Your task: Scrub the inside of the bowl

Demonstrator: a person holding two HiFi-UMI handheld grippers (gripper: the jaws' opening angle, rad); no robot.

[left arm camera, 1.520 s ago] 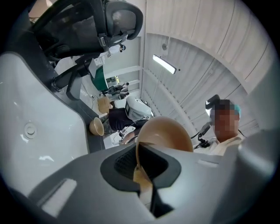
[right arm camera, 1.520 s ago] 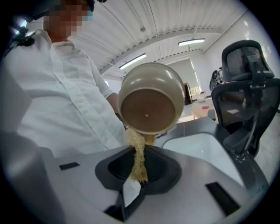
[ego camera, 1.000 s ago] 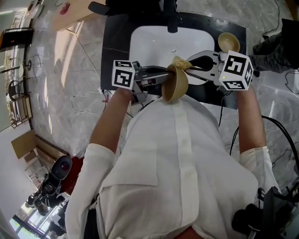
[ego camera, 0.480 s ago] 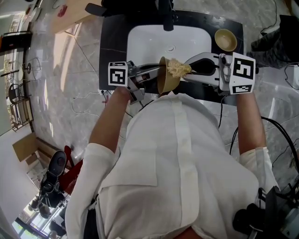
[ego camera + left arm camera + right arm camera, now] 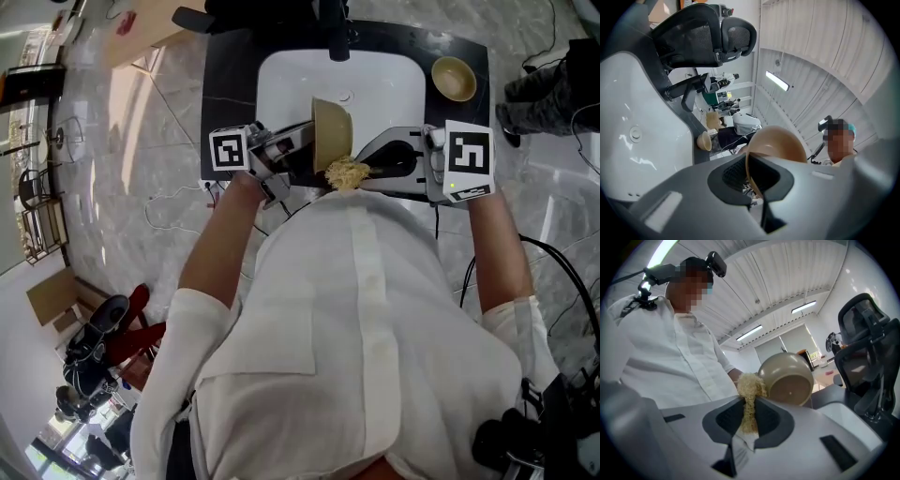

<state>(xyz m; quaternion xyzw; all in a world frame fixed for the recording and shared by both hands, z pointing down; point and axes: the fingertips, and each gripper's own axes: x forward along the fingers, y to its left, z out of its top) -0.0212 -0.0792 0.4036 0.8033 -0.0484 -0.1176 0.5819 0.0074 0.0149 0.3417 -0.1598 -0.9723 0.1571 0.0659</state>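
L hand-held gripper (image 5: 305, 148) clamped on glossy tan bowl (image 5: 333, 131), tipped sideways; R hand-held gripper (image 5: 364, 174) pinching scrubber (image 5: 346, 173).

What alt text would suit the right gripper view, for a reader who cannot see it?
The right gripper has its jaws closed on a straw-coloured fibrous scrubber, whose tuft stands just beside a tan bowl turned with its outside toward the camera. Behind are a person in a white shirt at left and a black office chair at right.
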